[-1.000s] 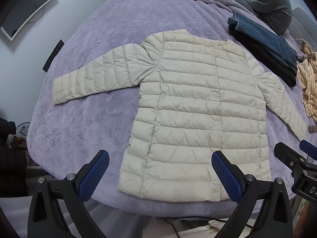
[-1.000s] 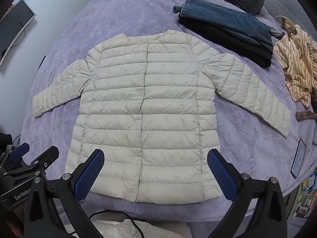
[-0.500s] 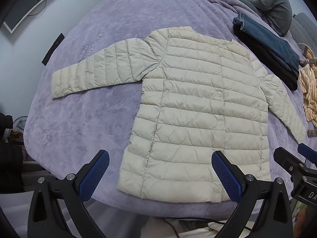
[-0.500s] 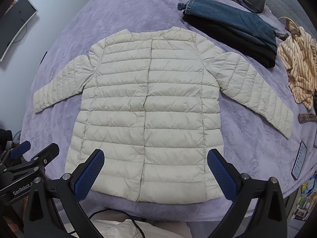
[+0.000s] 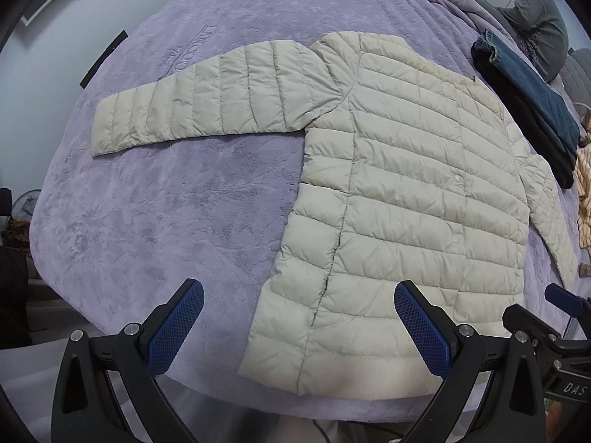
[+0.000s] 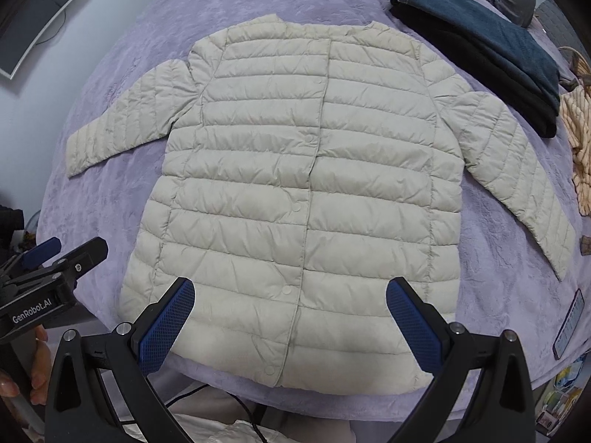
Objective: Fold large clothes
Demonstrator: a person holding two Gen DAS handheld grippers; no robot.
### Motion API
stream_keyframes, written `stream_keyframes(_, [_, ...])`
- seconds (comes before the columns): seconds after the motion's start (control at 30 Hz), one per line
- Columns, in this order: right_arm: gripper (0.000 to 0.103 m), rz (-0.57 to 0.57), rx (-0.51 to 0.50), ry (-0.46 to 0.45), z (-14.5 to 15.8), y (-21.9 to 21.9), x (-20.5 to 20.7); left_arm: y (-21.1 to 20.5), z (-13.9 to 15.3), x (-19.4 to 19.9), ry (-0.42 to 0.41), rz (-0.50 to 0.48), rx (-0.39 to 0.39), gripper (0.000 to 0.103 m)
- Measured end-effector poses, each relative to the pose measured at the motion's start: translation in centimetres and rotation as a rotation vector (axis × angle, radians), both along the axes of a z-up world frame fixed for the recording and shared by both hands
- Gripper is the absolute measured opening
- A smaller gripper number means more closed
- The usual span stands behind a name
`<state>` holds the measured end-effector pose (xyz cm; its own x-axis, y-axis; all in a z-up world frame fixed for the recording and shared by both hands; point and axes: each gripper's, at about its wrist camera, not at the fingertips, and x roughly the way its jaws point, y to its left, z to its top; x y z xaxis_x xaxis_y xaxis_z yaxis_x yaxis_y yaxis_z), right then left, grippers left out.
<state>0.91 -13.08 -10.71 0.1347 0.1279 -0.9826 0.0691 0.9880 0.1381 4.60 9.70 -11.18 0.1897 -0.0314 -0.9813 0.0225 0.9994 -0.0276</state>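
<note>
A cream quilted puffer jacket [image 5: 406, 192] [image 6: 314, 184] lies flat and buttoned on the purple bed [image 5: 166, 214], both sleeves spread out sideways, hem toward me. My left gripper [image 5: 299, 326] hovers open above the hem's left corner, nothing between its blue pads. My right gripper [image 6: 290, 323] is open too, over the middle of the hem at the button line. In the right wrist view the left gripper [image 6: 55, 258] shows at the left edge; the right gripper [image 5: 554, 317] shows at the right edge of the left wrist view.
Folded jeans on a dark garment [image 6: 480, 48] lie at the back right, a striped cloth [image 6: 580, 147] beside them. A phone [image 6: 570, 325] rests near the right bed edge. A person in grey [image 5: 535, 26] sits at the far corner. A monitor [image 6: 29, 18] hangs left.
Both grippers have moved forward and lower toward the jacket's hem; the left view has swung left, showing more of the left sleeve. The jacket has not moved.
</note>
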Motion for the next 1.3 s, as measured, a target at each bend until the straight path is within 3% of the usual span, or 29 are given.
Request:
stream_keyframes(0.37, [0.103,0.032,-0.007,0.003,-3.2,5.3,5.6,10.7,-4.7,5.5,-0.036,0.193,-0.1,0.103])
stream_keyframes(0.57, [0.103,0.047,-0.024,-0.017,-5.4,8.3,9.2,17.3,-7.9,9.2,-0.061,0.34,-0.211,0.103])
stream_keyframes(0.8, [0.102,0.051,-0.037,-0.065,-7.9,11.4,14.0,20.8,-10.9,12.3,-0.082,0.423,-0.27,0.103])
stream_keyframes(0.83, [0.098,0.045,-0.027,-0.078,-8.1,11.7,14.7,20.9,-11.2,12.6,-0.084,0.427,-0.284,0.103])
stream_keyframes(0.87, [0.081,0.045,-0.015,-0.088,-8.3,12.0,15.4,21.1,-11.5,12.9,-0.087,0.431,-0.299,0.103])
stream_keyframes(0.9, [0.053,0.048,-0.002,-0.089,-8.7,12.3,16.0,21.3,-11.8,13.2,-0.09,0.436,-0.314,0.103])
stream_keyframes(0.97, [0.026,0.043,0.049,-0.069,-10.0,12.7,17.3,21.5,-12.5,13.8,-0.094,0.442,-0.351,0.103])
stream_keyframes(1.13, [0.022,0.041,0.096,-0.08,-12.9,13.2,19.7,22.5,-14.6,15.1,-0.095,0.483,-0.46,0.103])
stream_keyframes(1.3, [0.021,0.041,0.121,-0.076,-14.4,13.2,20.4,23.3,-15.7,16.4,-0.132,0.533,-0.504,0.103])
